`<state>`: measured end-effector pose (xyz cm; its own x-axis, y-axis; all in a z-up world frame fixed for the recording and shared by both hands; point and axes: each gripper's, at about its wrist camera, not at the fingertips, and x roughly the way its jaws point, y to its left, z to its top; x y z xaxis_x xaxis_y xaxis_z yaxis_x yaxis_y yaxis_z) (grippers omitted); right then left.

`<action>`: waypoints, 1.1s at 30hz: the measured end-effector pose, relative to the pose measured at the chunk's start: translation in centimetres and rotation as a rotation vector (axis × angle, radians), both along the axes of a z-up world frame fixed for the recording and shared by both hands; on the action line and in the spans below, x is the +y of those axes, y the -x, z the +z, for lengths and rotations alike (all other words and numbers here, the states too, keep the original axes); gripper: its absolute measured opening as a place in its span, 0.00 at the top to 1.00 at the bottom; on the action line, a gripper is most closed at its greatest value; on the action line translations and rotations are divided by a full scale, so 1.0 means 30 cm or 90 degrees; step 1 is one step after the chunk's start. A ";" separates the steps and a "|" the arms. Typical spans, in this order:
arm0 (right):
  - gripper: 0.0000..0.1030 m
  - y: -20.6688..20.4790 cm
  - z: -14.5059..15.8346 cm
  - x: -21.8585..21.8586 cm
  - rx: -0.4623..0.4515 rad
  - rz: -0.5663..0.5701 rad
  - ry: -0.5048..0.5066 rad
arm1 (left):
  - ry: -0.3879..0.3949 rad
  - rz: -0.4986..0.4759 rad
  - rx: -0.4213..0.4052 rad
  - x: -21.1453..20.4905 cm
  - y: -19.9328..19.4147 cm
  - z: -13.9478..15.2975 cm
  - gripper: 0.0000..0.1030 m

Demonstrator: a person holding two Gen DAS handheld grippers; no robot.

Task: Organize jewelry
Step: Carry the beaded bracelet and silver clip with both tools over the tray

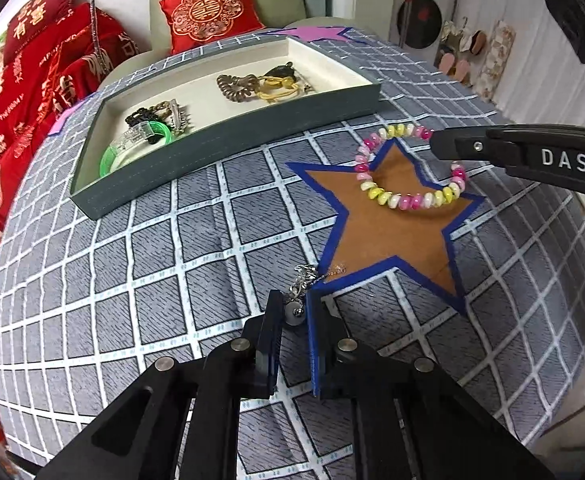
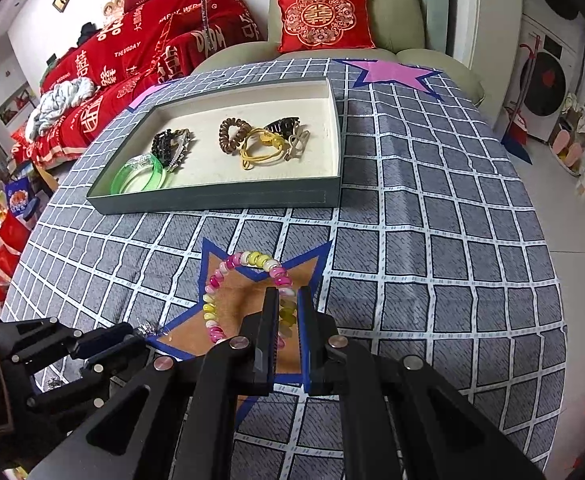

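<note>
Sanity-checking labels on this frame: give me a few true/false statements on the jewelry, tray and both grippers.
1. The right gripper is shut on the beaded bracelet. True.
2. The beaded bracelet lies in the tray. False: it lies on the brown star, outside the tray.
3. The left gripper has a silver chain between its fingers. True.
4. The green bangle sits on the cloth. False: it is inside the tray.
</note>
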<state>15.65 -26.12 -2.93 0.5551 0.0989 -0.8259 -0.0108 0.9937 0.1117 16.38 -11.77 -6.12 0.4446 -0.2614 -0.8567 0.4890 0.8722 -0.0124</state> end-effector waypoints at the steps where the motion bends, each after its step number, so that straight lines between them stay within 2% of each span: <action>1: 0.91 0.003 0.003 0.000 -0.002 0.000 -0.001 | 0.012 0.001 0.002 0.007 0.003 0.006 0.81; 5: 0.91 0.011 0.022 -0.003 -0.009 0.000 -0.011 | 0.038 0.014 -0.005 0.036 0.009 0.048 0.81; 16: 0.91 0.002 0.092 0.000 -0.032 0.001 -0.023 | 0.065 0.031 -0.054 0.090 -0.030 0.180 0.81; 25: 0.91 -0.061 0.177 0.005 -0.060 0.000 -0.019 | 0.072 0.066 -0.102 0.149 -0.159 0.287 0.81; 33: 0.91 -0.197 0.220 0.010 -0.072 -0.008 -0.021 | 0.082 0.094 -0.123 0.167 -0.323 0.339 0.81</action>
